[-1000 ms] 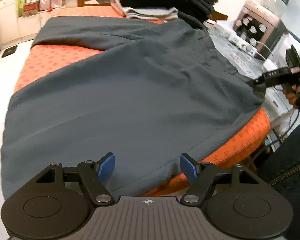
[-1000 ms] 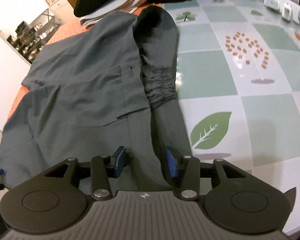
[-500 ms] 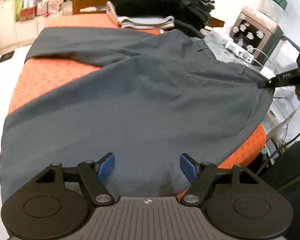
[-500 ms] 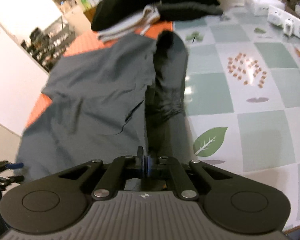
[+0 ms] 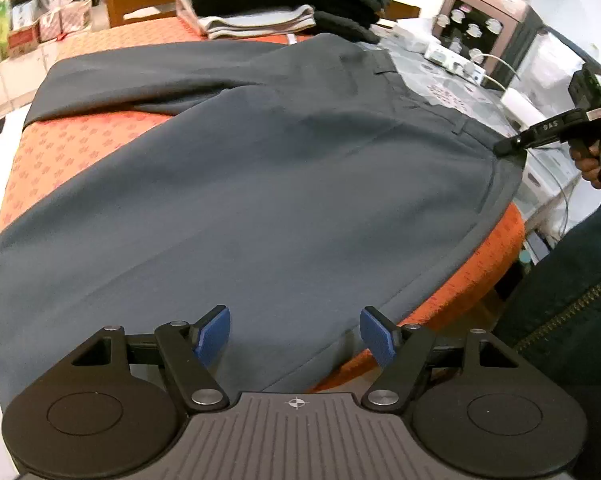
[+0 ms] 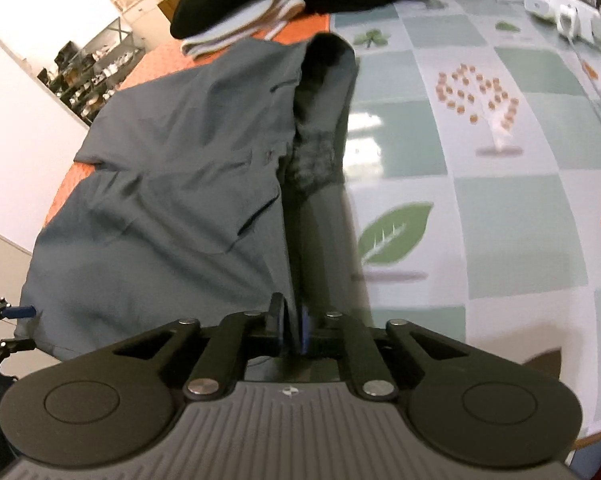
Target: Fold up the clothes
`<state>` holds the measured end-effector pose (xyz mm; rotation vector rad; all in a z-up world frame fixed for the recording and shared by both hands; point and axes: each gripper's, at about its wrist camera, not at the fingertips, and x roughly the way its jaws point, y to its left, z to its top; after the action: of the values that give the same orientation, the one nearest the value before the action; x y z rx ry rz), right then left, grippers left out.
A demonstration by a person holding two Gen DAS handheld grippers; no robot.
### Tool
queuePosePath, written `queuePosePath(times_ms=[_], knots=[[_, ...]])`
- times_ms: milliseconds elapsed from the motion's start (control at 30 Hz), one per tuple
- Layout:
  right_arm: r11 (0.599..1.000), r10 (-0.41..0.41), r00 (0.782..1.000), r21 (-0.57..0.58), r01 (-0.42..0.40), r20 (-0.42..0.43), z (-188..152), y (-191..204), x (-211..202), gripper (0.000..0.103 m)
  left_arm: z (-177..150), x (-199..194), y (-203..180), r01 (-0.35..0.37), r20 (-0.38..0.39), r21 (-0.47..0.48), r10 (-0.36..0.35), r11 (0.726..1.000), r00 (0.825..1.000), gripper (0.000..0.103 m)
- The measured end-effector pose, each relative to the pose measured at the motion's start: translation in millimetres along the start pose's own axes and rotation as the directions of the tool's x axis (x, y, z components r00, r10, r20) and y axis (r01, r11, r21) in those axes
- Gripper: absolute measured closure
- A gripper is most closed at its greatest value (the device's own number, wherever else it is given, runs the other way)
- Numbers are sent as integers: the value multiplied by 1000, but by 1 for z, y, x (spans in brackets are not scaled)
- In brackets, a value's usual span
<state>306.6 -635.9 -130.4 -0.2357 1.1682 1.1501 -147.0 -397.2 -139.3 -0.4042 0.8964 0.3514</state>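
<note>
Nearest in the left wrist view, the left gripper [image 5: 295, 334] hangs with its blue pads spread wide and nothing between them, just over the near hem of the grey trousers [image 5: 260, 184], so it is released and has taken no hold yet. Nearest in the right wrist view, the right gripper [image 6: 290, 330] is clenched on the trousers' waistband, the fabric running away from its closed pads toward 12 o'clock; the same tool shows at 3 o'clock in the left view, pinching the waist corner. Beyond the tongs the trousers lie spread nearly flat over the orange tablecloth [image 5: 72, 148], one leg angled off toward 10 o'clock, the waist edge reaching onto the leaf-patterned cloth [image 6: 500, 200] at 2 o'clock. Farther off, around 12 o'clock, sits a stack of folded clothes [image 5: 268, 4]. By my reading the fold has barely begun: one end is gripped, the garment is still full length with no crease laid, and every fold remains to do.
</note>
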Motion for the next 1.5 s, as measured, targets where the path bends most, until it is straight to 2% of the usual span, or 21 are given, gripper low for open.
queuePosePath(times_ms=[33,67,133,233,300,333,367,567,633,700,767,800,833,867,1033,1200,1300,1400,1500], knots=[[1000,1,1000,-4,-1,10,4,1,0,77,0,0,1,-2,0,-7,2,1000,1000,29],[1000,0,1000,-3,0,19,9,1,2,74,0,1,2,-4,0,-14,4,1000,1000,29],[1000,-1,999,-2,1,36,18,1,7,72,-1,3,4,-3,-3,-19,3,1000,1000,29],[1000,6,1000,0,-6,4,30,3,23,72,-1,3,6,-8,-4,-36,8,999,1000,29],[1000,14,1000,-4,-14,-25,34,5,32,76,-1,3,7,-12,-2,-48,12,999,1000,29],[1000,19,999,-6,-19,-39,34,6,35,95,-1,2,7,-14,-1,-53,14,999,1000,29],[1000,20,999,-5,-20,-47,33,8,34,98,0,1,8,-16,0,-57,16,998,1000,29],[999,-7,999,41,8,-44,26,9,3,99,3,-2,12,-11,4,-66,11,998,1000,29],[999,-16,998,40,18,-55,22,7,11,99,3,-1,13,-10,1,-68,10,998,1000,29],[999,-43,997,22,45,-57,20,8,19,96,4,1,14,-10,-1,-71,10,997,1000,29],[999,-51,997,-3,51,-62,19,13,20,89,3,0,16,-14,-1,-73,14,997,1000,29],[999,-47,997,-20,46,-66,19,16,17,85,2,-1,17,-16,0,-74,16,997,1000,29],[999,-43,997,-36,41,-70,18,19,15,75,2,-1,17,-18,0,-75,18,997,1000,29],[998,-41,996,-47,38,-73,17,20,13,73,0,-2,19,-19,-1,-81,19,997,1000,29],[997,-42,994,-67,36,-100,8,21,12,73,-11,1,25,-33,-28,-97,30,995,999,29],[983,-153,981,-121,139,-118,-6,26,19,73,-21,1,19,-29,-33,-98,26,995,999,29],[974,-193,979,-133,182,-72,-10,30,12,71,-24,-2,18,-35,-28,-108,32,994,999,27],[951,-249,968,-183,251,36,-4,46,-1,70,-24,-10,18,-69,-5,-134,69,989,998,28],[925,-276,948,-226,306,157,10,66,-11,60,-23,-20,21,-87,46,-164,96,983,994,28]])
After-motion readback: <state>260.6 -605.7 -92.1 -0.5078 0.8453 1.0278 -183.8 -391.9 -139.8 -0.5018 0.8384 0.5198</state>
